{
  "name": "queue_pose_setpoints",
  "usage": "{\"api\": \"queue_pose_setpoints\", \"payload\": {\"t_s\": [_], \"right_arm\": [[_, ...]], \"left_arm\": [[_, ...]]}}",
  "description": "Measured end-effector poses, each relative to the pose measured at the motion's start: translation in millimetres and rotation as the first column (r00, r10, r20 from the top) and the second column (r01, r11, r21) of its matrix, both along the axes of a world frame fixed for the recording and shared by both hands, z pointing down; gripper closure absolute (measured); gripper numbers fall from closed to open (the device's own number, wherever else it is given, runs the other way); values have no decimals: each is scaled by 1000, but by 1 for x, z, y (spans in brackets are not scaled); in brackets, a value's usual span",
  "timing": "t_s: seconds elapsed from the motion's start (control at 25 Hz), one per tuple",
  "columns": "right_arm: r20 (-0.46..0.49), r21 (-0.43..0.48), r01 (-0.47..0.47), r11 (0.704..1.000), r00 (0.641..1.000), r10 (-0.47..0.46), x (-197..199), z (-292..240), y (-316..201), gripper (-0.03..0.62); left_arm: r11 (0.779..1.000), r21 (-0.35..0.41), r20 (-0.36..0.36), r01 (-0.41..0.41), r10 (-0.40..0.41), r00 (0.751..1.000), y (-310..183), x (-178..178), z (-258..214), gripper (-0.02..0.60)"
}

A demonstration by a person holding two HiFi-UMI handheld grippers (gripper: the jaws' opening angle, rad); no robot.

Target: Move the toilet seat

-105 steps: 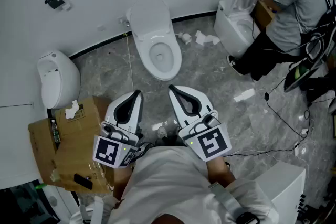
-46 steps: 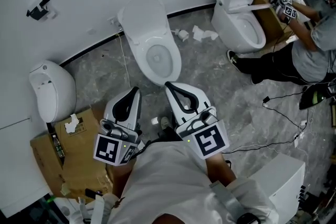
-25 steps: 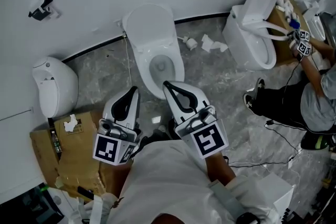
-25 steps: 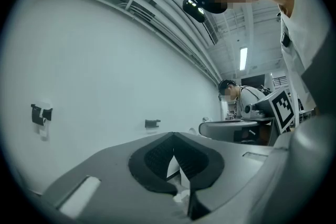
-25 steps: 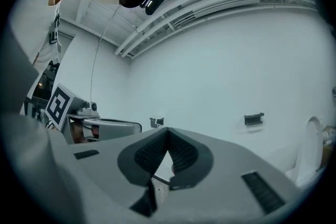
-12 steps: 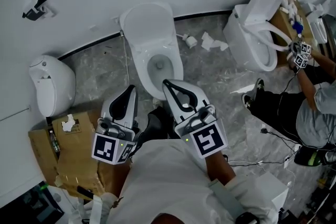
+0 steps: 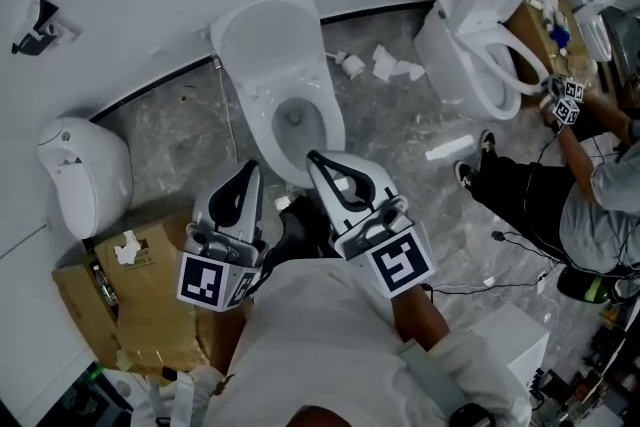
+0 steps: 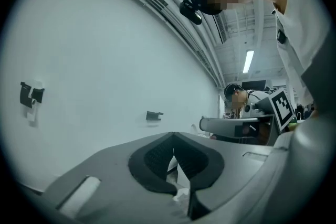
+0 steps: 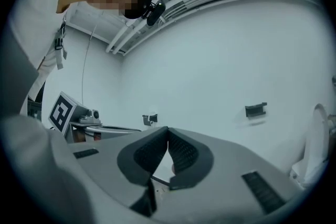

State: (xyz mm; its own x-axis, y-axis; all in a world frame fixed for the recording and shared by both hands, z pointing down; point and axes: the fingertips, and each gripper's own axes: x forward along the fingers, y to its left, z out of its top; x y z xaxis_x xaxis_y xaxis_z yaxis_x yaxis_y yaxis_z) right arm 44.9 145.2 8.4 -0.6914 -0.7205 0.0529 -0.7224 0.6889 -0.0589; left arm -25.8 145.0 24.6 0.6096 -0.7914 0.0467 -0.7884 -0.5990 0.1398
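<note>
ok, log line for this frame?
stage: before contact | left gripper: shut, empty | right gripper: shut, empty | toilet: lid up, untouched | other: second person at neighbouring toilet

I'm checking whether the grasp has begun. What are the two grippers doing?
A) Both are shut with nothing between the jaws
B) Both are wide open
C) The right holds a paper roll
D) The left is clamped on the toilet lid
A: each gripper view shows its pads together with nothing between them, and in the head view the left gripper and right gripper grip no part of the toilet.
</note>
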Motion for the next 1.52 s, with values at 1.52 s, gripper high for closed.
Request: {"api": "queue_pose_setpoints", "payload": {"t_s": [1.52], "right_arm": [[-132,-358,-49,932,991,1,23,197,-51,499]], "left_arm": [[933,-351,-1,-84,89,996,-43,17,196,420]]}}
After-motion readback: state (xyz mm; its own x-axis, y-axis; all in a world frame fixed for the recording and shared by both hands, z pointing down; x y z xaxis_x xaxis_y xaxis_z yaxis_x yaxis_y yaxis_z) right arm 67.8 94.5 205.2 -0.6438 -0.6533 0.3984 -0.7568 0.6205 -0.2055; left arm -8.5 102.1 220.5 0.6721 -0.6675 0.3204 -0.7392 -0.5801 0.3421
